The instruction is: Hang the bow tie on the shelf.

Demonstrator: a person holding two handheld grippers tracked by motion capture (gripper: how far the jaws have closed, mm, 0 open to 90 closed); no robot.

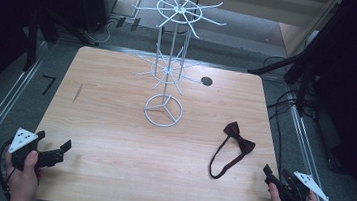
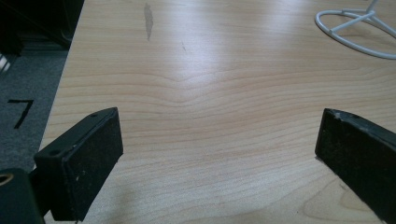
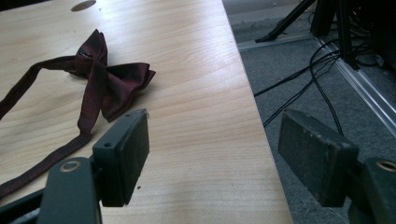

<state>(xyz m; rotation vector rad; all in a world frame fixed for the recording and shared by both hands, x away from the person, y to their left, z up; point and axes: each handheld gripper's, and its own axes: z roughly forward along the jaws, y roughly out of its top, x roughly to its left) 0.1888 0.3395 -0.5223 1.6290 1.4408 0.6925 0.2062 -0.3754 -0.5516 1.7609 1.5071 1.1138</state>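
Observation:
A dark red bow tie [image 1: 239, 137] with its strap looped toward me lies flat on the right side of the wooden table [image 1: 112, 139]. In the right gripper view the bow tie [image 3: 109, 81] sits just ahead and to the left of the jaws. A white wire display stand [image 1: 169, 59] with two tiers of hooks rises at the table's far middle; its ring base [image 2: 357, 30] appears in the left gripper view. My left gripper [image 1: 60, 151] hovers open over the near left corner, nothing between its jaws. At the near right edge my right gripper [image 1: 268, 174] is open and empty.
A round cable hole [image 1: 206, 81] sits in the table behind the stand. Dark tripod legs and cables [image 1: 292, 102] lie on the grey floor to the right. The table's right edge [image 3: 254, 116] runs between the right gripper's jaws.

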